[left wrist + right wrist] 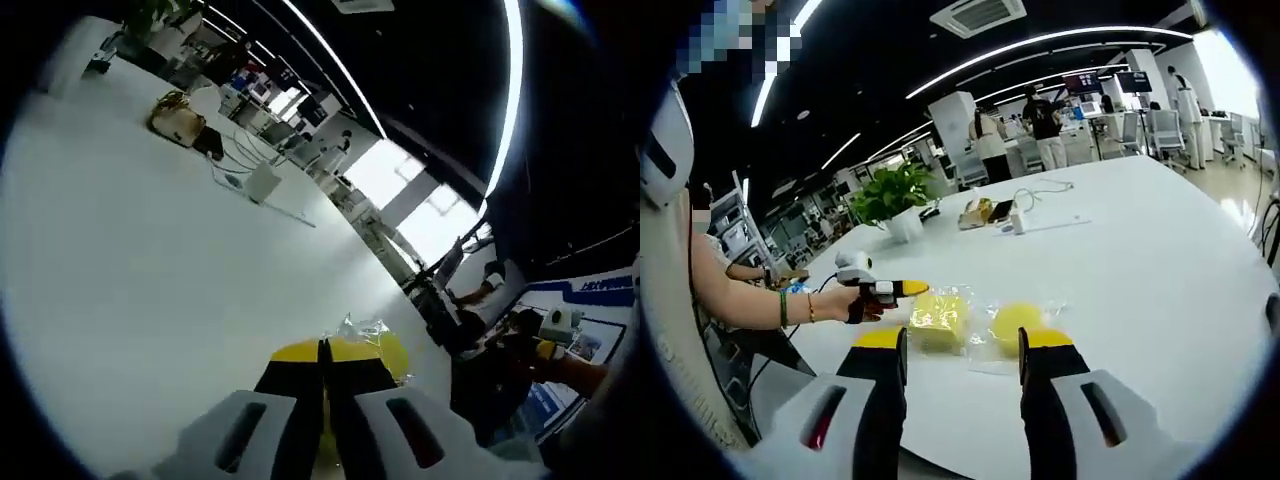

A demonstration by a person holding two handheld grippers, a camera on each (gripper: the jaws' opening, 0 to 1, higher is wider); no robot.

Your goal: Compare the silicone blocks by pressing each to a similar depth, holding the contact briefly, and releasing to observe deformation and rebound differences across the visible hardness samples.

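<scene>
yellow blocks (980, 325), potted plant (895, 200) behind

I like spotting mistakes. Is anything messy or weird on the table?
Nothing looks spilled or broken. The yellow blocks lie on a crinkled clear plastic bag, a bit untidy. The left gripper touches one block; the right gripper hangs open.

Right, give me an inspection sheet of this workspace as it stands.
Surface: white table, mostly bare.
Job's things: two yellow blocks lying on clear wrap.
Clutter: tan bag, white box, potted plant.
Grippers: left gripper shut, over a yellow block; right gripper open, short of the blocks.
Cables: white cable at the far end.
Surroundings: open office, people standing at the back.
</scene>
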